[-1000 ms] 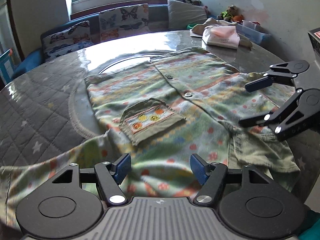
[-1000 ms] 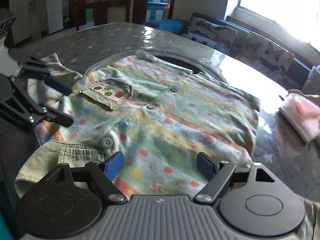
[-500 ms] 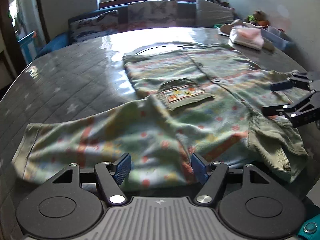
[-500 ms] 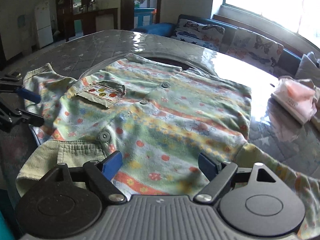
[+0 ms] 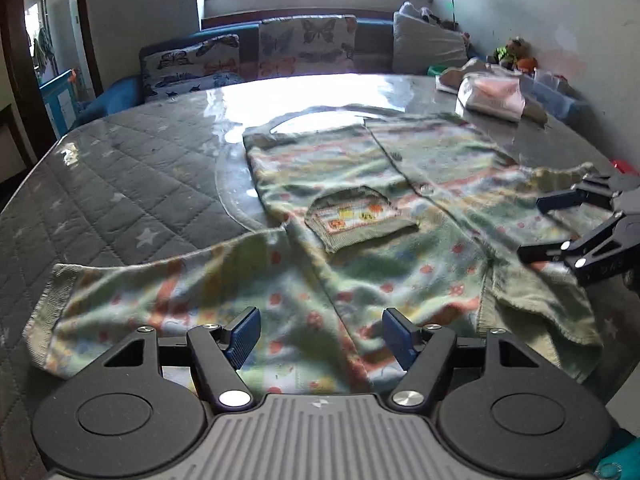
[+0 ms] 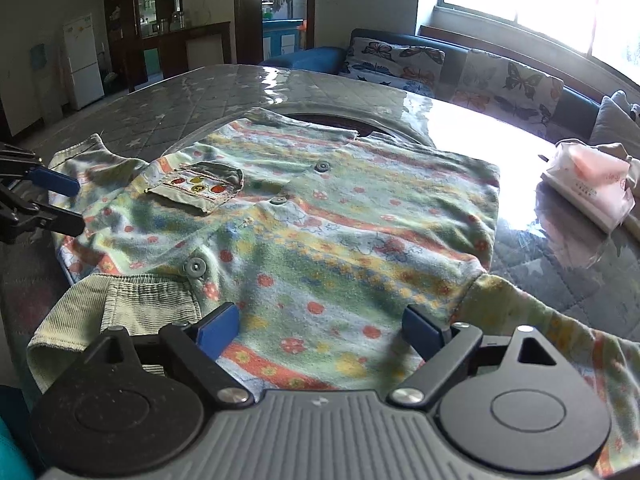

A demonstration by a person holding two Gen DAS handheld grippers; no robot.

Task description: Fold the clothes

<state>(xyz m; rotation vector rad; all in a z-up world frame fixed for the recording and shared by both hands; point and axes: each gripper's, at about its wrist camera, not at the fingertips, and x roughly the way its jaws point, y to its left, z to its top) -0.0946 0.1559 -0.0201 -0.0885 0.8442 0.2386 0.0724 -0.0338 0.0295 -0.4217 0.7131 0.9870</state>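
Observation:
A child's green patterned button-up shirt (image 5: 360, 208) with a chest pocket (image 5: 360, 220) lies spread flat, front up, on the round table; it also shows in the right wrist view (image 6: 320, 232). One sleeve (image 5: 160, 292) stretches out to the left. My left gripper (image 5: 320, 332) is open and empty, just above the shirt's near edge by that sleeve. My right gripper (image 6: 320, 328) is open and empty above the near shoulder, beside the ribbed collar (image 6: 132, 304). Each gripper shows in the other's view, the right one (image 5: 548, 226), the left one (image 6: 68, 200).
The table (image 5: 120, 184) has a grey quilted star-print cover under glossy plastic. A pink and white packet (image 5: 492, 96) lies at the far right, also in the right wrist view (image 6: 588, 184). A sofa with butterfly cushions (image 5: 304, 48) stands behind the table.
Both grippers stayed open and empty. The left gripper drew back and swung left, bringing the outstretched sleeve into view. The right gripper pulled back slightly.

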